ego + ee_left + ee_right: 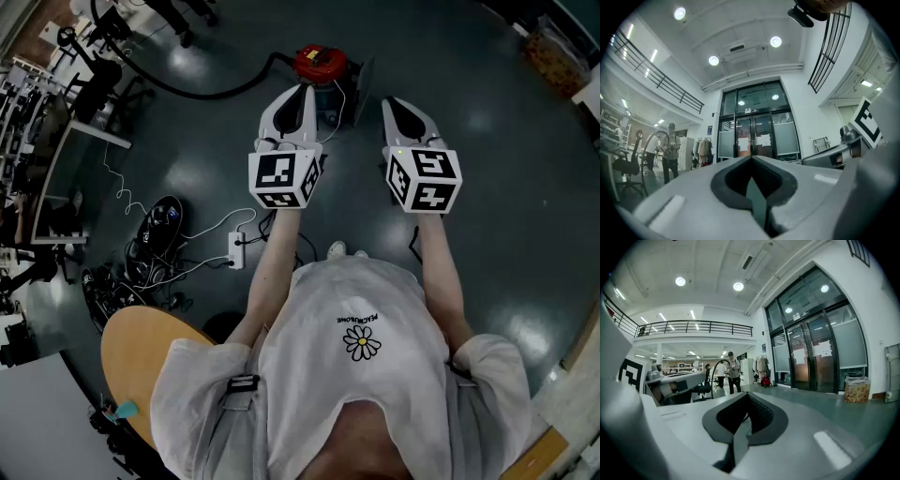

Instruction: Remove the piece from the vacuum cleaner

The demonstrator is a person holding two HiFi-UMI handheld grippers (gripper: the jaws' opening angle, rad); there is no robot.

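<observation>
Ahead: I see the vacuum cleaner [317, 64] standing on the floor [487, 187] just past my left gripper [304, 92], with a dark panel [364, 89] beside it.
Left side: a hose [206, 91], cables [141, 239] and a power strip [235, 250] lie across the floor.
Right side: I have bare floor to sweep through.
Near left: a round table [141, 352].

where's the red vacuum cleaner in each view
Head view: the red round vacuum cleaner is at top centre.
Left gripper view: not in it.
Right gripper view: not in it.
Shared landmark: the glass double doors, seen in both gripper views only.
</observation>
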